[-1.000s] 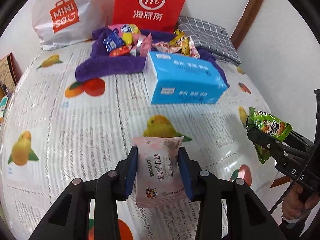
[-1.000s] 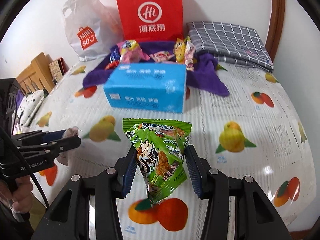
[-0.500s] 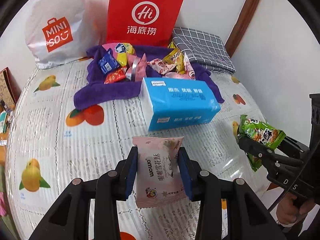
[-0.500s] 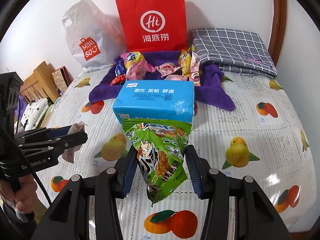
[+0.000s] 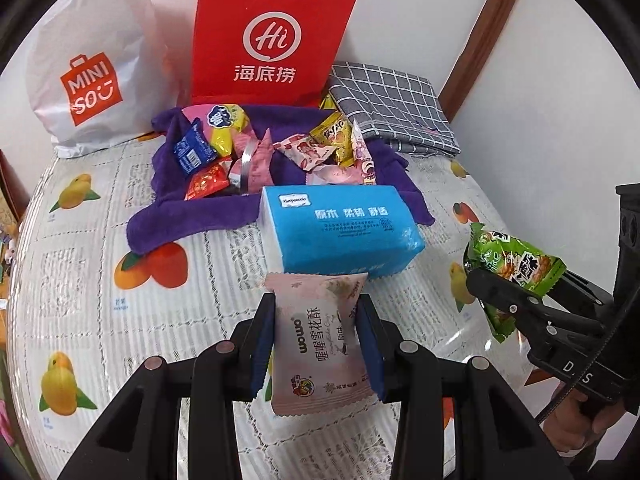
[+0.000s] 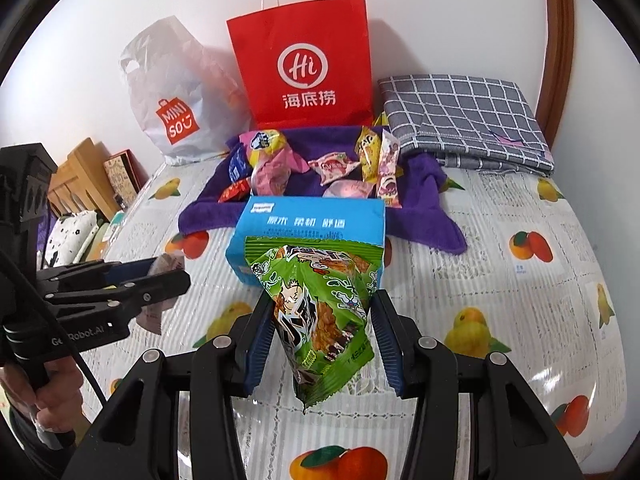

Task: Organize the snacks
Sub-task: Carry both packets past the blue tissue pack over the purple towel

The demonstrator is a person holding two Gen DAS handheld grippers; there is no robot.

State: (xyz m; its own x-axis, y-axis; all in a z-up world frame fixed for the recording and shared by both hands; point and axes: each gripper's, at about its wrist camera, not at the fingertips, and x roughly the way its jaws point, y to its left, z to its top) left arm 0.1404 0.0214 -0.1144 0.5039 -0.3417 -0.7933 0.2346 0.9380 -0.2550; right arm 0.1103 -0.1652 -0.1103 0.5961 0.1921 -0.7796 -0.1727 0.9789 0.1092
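Note:
My left gripper [image 5: 318,340] is shut on a pink snack packet [image 5: 320,344], held above the table in front of the blue tissue pack [image 5: 340,232]. My right gripper [image 6: 320,332] is shut on a green snack bag [image 6: 320,312], also held above the table. The right gripper and green bag show at the right of the left wrist view [image 5: 516,268]. The left gripper shows at the left of the right wrist view [image 6: 160,276]. Several loose snacks [image 5: 224,136] lie on a purple towel [image 5: 192,220] behind the tissue pack.
A red paper bag [image 5: 272,40] and a white Miniso bag [image 5: 88,64] stand against the back wall. A folded grey checked cloth [image 5: 392,108] lies at the back right. The table [image 5: 80,280] has a fruit-print cover. A wooden chair [image 6: 84,184] stands left.
Both grippers have pulled back and risen from the table, still holding their packets. The tissue pack and towel now sit farther off and more of the bags shows.

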